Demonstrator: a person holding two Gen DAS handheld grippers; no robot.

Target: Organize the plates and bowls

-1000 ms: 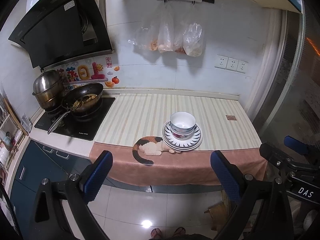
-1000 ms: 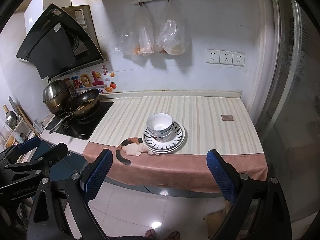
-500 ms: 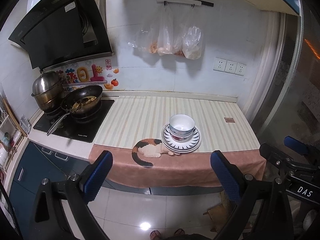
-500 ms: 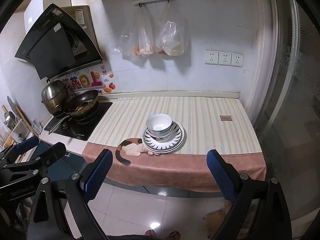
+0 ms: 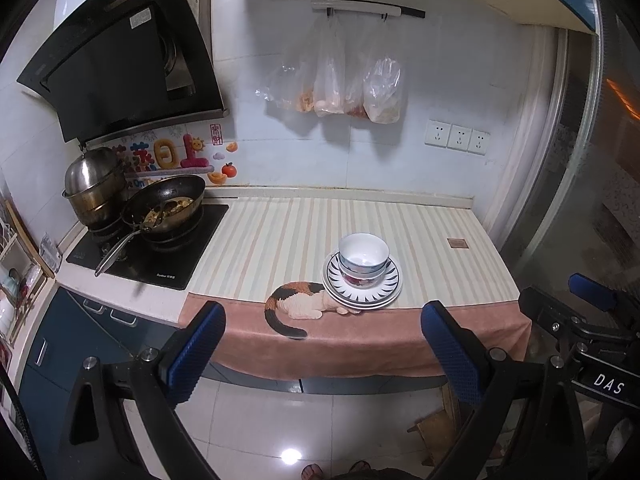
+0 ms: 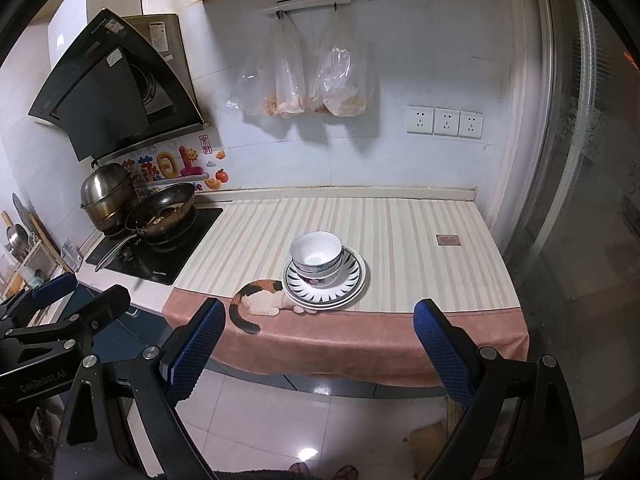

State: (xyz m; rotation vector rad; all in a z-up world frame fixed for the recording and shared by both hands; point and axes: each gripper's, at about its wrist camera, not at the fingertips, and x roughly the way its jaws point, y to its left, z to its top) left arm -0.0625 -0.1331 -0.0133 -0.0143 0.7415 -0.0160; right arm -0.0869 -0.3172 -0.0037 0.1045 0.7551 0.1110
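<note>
While both empty, left gripper (image 5: 320, 354) and right gripper (image 6: 316, 350) short of bowls (image 5: 363, 255).

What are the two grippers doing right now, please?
Left gripper: open, holding nothing.
Right gripper: open, holding nothing.

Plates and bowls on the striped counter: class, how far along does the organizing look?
Done: the bowls sit nested on the stacked plates, one pile near the counter's front edge. In hand: nothing; the left tongs and right tongs are open, short of the counter. Left: nothing loose visible.
</note>
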